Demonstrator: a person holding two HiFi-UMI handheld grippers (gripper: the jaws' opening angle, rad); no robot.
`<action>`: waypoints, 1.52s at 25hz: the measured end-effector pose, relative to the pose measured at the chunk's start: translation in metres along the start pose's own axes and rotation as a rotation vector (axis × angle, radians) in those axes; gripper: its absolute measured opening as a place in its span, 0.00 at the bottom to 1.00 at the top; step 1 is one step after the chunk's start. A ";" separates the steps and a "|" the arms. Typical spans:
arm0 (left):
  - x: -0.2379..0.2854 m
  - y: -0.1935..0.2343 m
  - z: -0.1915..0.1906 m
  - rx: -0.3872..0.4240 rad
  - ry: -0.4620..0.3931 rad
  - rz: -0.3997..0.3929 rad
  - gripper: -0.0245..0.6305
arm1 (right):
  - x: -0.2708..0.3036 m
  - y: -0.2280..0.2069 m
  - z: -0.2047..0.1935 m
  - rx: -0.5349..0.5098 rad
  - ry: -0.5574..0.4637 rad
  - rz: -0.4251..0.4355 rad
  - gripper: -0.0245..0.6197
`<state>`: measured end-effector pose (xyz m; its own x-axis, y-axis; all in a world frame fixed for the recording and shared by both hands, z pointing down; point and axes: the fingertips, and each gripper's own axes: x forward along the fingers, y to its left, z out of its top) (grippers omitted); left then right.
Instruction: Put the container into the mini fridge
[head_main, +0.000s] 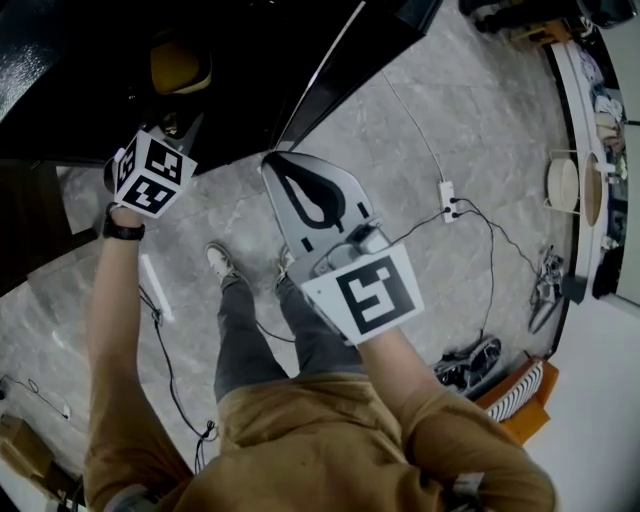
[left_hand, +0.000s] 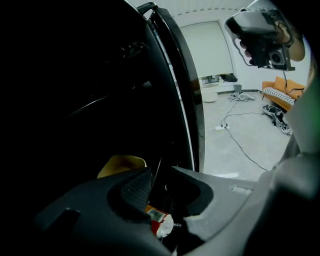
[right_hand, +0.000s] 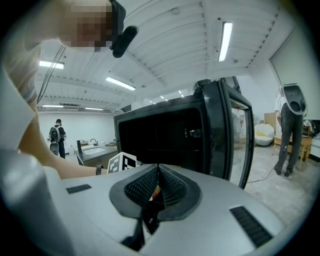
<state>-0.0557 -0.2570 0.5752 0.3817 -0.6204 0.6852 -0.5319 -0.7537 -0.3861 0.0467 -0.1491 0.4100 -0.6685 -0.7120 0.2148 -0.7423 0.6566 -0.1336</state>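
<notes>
Left tool (left_hand: 159, 172): dark jaws standing apart, pads pressing on nothing, black gap between them.
Mini fridge (left_hand: 75, 100): fills left half, interior too dark to read.
Fridge door (left_hand: 186, 100): open, black edge running from top centre down to jaws.
Container (left_hand: 120, 164): yellow, inside fridge, just beyond left jaw; contact cannot be told.
Floor (left_hand: 250, 145): pale grey, right of door.
Power strip (left_hand: 219, 128): white, on floor, with black cable (left_hand: 245, 150) trailing forward.
Sofa (left_hand: 282, 92): orange, far right.
</notes>
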 end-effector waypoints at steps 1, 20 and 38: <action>-0.001 -0.002 -0.002 -0.003 0.003 -0.001 0.18 | 0.002 0.000 0.001 -0.001 -0.002 0.002 0.04; -0.042 -0.011 0.005 -0.110 -0.001 -0.020 0.04 | -0.008 0.015 0.046 -0.087 -0.020 0.016 0.04; -0.139 -0.043 0.012 -0.302 -0.070 -0.019 0.04 | -0.031 0.029 0.073 -0.157 -0.022 0.017 0.04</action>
<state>-0.0765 -0.1410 0.4891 0.4392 -0.6282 0.6423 -0.7210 -0.6729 -0.1651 0.0426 -0.1258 0.3282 -0.6831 -0.7047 0.1919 -0.7158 0.6982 0.0161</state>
